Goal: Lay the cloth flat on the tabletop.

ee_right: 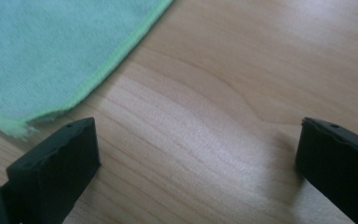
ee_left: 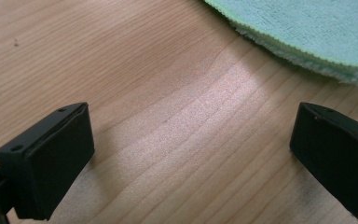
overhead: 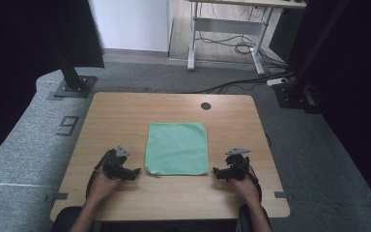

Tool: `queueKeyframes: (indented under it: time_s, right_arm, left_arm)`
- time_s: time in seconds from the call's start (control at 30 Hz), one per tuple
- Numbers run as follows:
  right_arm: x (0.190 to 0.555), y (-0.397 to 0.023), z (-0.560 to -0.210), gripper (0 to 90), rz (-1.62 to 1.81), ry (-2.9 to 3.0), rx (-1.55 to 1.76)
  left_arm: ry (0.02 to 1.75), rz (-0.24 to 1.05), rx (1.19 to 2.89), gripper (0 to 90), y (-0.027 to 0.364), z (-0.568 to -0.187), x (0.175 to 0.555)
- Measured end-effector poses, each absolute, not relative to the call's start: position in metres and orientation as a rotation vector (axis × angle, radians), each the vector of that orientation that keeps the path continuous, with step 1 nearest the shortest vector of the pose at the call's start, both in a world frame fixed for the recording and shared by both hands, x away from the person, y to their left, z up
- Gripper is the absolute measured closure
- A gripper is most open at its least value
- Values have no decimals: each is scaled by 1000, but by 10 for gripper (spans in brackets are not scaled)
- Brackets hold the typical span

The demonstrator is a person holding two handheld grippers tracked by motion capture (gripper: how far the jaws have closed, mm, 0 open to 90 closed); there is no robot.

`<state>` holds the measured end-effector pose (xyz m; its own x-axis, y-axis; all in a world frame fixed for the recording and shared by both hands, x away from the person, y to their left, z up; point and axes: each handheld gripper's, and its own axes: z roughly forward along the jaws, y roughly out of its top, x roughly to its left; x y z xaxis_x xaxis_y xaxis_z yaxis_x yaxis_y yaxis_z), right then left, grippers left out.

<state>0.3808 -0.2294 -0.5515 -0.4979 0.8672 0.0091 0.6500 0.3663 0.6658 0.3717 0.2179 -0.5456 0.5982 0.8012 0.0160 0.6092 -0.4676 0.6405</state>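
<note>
One green cloth (overhead: 177, 148) is laid flat at the middle of the desk (overhead: 125, 111), between two grippers. The left gripper (overhead: 136, 172) and right gripper (overhead: 215, 171) are held with jaws spread wide, nothing grasped. The near corners are best pinched together, low and evenly, so the fold is kept square.

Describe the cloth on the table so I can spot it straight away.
On the wooden table, look between the left gripper and the right gripper. The cloth is a flat mint-green square, the only soft, coloured thing there.
</note>
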Motion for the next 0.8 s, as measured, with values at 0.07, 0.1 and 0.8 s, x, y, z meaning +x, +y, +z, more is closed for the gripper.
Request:
queueKeyframes:
  time_s: [0.07, 0.1, 0.8]
  right_arm:
    - [380, -229, -553, 0, 896, 2275, 1325]
    - [380, -229, -553, 0, 902, 2272, 1322]
    - [381, -229, -557, 0, 950, 2238, 1303]
  left_arm:
    - [1110, 402, 2215, 0, 219, -548, 372]
    - [1106, 405, 2208, 0, 220, -548, 372]
    - [1105, 407, 2204, 0, 220, -549, 372]
